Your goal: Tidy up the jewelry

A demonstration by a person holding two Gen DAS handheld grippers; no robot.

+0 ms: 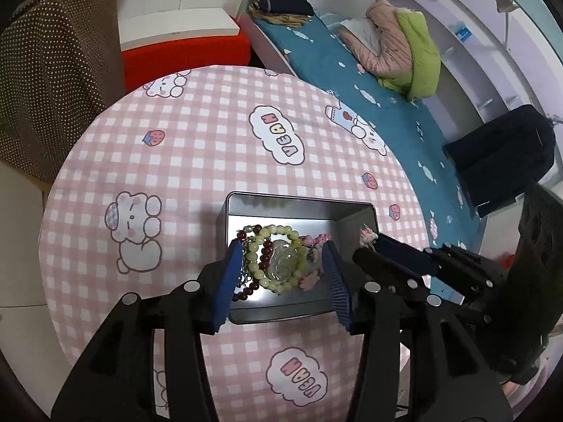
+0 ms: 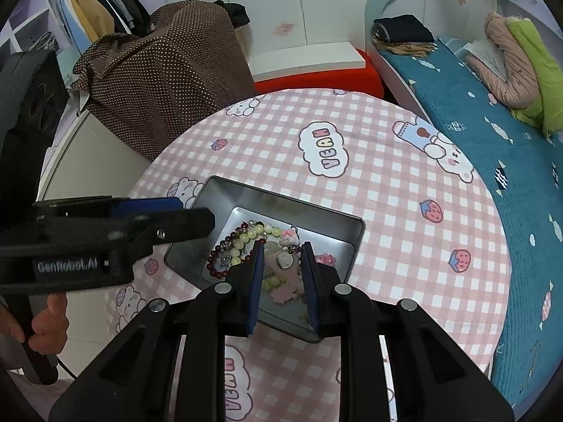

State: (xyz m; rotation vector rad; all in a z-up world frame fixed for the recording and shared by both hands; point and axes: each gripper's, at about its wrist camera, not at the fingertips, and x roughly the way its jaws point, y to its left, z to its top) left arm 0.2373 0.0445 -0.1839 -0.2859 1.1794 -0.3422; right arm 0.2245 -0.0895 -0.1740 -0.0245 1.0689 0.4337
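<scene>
A grey metal tin (image 1: pixel 355 219) (image 2: pixel 225 193) sits on the round pink-checked table. In it lie a pale green bead bracelet (image 1: pixel 281 232) (image 2: pixel 260 229), a dark red bead bracelet (image 1: pixel 246 290) (image 2: pixel 216 270), a clear ring-shaped piece (image 1: pixel 281 260) and pink charms (image 1: pixel 318 239) (image 2: pixel 288 236). My left gripper (image 1: pixel 283 246) is open, its jaws spread over the jewelry above the tin. My right gripper (image 2: pixel 279 249) is open with a narrower gap, over the tin; a small round charm (image 2: pixel 285 261) shows between its fingers. In the left wrist view, the right gripper's fingers (image 1: pixel 387 246) seem to carry a small white charm (image 1: pixel 367 236).
The table (image 1: pixel 211 140) (image 2: pixel 404 218) has a pink cloth with bear prints. A bed with a teal cover (image 1: pixel 387 105) (image 2: pixel 510 158) runs along the right. A brown dotted cloth (image 2: pixel 169 70) covers furniture at the left, with a red stool (image 2: pixel 316 77) behind the table.
</scene>
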